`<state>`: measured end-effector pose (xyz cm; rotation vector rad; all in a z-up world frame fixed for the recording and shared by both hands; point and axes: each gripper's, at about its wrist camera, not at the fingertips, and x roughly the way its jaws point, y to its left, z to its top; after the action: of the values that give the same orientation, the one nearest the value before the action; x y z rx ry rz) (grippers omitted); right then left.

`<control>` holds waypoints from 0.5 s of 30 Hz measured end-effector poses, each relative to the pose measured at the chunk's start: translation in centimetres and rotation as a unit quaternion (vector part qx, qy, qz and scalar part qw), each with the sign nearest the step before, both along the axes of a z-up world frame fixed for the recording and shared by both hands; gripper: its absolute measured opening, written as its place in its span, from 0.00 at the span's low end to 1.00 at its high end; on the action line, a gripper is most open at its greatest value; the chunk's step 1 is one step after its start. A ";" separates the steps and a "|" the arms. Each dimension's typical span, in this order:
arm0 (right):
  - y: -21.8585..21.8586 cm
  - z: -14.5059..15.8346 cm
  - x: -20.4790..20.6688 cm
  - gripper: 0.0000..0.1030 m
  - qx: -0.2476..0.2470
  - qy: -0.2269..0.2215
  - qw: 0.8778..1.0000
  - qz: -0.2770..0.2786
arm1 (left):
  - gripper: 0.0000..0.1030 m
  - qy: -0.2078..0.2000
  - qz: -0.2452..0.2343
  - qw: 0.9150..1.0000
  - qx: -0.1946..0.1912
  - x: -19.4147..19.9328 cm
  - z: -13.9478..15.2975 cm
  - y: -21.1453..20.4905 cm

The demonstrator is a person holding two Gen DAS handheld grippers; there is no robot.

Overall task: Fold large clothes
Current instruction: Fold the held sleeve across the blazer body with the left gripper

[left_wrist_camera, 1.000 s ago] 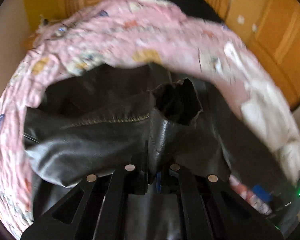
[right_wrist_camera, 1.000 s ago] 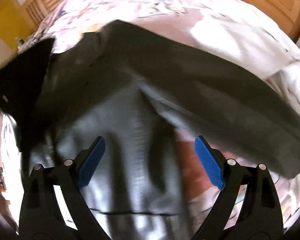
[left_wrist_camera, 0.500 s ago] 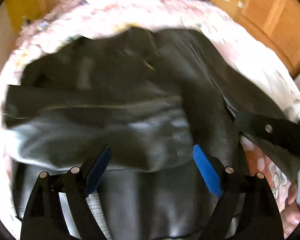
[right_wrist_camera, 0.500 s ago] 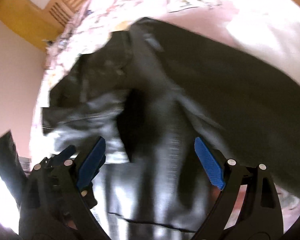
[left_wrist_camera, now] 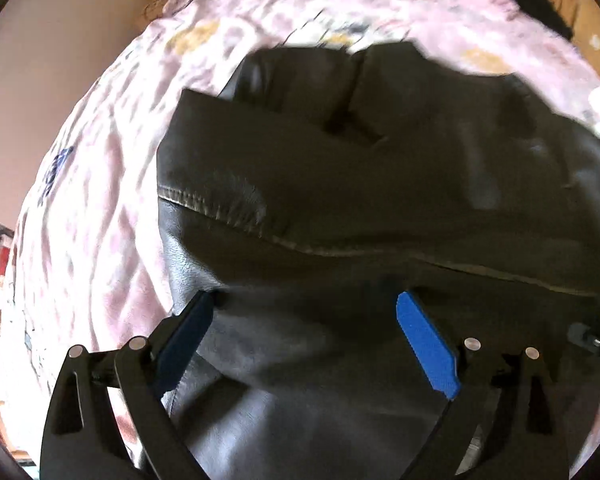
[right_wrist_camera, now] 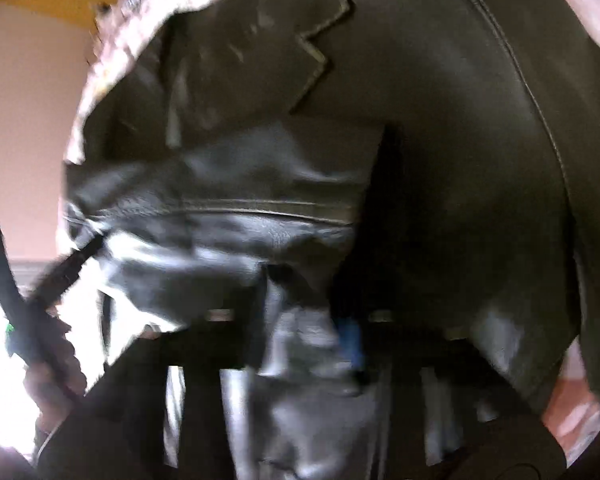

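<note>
Half a second ago the right gripper's blue pads stood wide apart over the jacket; now they have come together on a fold of it, while the left gripper has shifted toward the garment's left edge, its spread unchanged.

Left wrist view: the left gripper (left_wrist_camera: 304, 344) sits at the bottom of the frame with its fingers (left_wrist_camera: 426, 344) open, blue pads well apart and nothing between them but the leather beneath. The black leather jacket (left_wrist_camera: 380, 184) fills the centre and right of the frame, lying on the bed. A stitched seam runs across it from middle left toward lower right, and a folded flap sits just ahead of the pads. The pink patterned bedspread (left_wrist_camera: 96, 208) wraps around the jacket along the left and the top. A plain pale wall (left_wrist_camera: 48, 80) takes the upper left corner.

Right wrist view: the picture is blurred by motion. The right gripper (right_wrist_camera: 312, 336) is at bottom centre, its fingers drawn close together and pinching a raised fold of the jacket (right_wrist_camera: 440, 128); a sliver of blue pad (right_wrist_camera: 350, 340) shows beside the bunched leather. The jacket covers nearly the whole frame, with a notched lapel at upper centre and a long seam curving down the right side. The bedspread (right_wrist_camera: 112, 52) shows only as a strip at upper left, and the left gripper's dark frame (right_wrist_camera: 40, 308) crosses the lower left edge.
</note>
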<state>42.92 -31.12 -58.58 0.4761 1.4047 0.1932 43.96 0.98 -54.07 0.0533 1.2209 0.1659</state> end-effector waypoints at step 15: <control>-3.1 7.6 -6.0 0.02 -0.145 -0.111 0.983 0.011 | 0.90 0.020 -0.006 0.999 -0.041 -0.6 -1.7 -0.1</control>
<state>36.88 -34.20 -50.93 0.1905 1.1952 0.0550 43.34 0.89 -55.80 -0.0077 1.2652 0.1052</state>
